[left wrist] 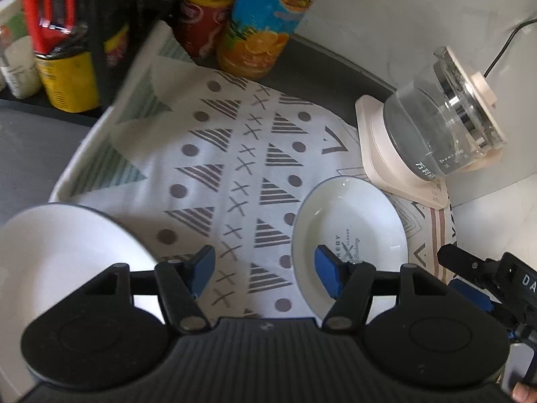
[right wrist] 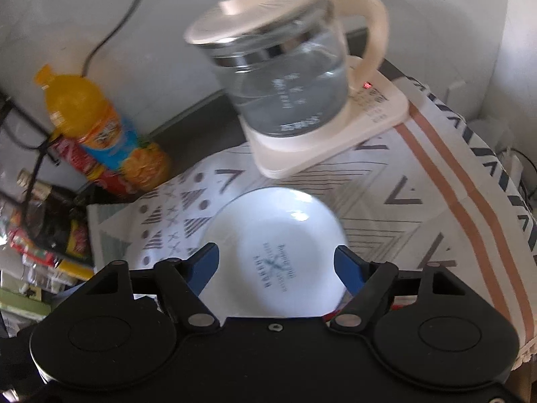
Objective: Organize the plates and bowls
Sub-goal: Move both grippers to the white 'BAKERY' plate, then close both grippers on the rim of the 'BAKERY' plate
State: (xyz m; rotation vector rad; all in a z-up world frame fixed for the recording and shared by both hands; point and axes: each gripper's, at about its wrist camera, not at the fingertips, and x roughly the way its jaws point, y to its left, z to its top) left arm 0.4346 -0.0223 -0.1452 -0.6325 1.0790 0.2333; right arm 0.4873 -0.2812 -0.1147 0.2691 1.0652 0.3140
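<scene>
A white bowl with blue printed lettering [left wrist: 352,215] sits on a patterned cloth [left wrist: 235,168], right of centre in the left wrist view. A second white dish with a dark rim [left wrist: 67,245] lies at the lower left. My left gripper [left wrist: 265,268] is open and empty above the cloth between the two dishes. In the right wrist view the lettered bowl [right wrist: 275,235] lies just ahead of my right gripper [right wrist: 277,263], which is open with its jaws either side of the bowl's near part. The right gripper also shows at the right edge of the left wrist view [left wrist: 486,275].
A glass kettle [left wrist: 443,127] on a cream base stands at the cloth's far right. An orange juice bottle [left wrist: 265,20] and a red can [left wrist: 201,16] stand at the back. A rack with jars and a yellow container [left wrist: 67,80] is at the left.
</scene>
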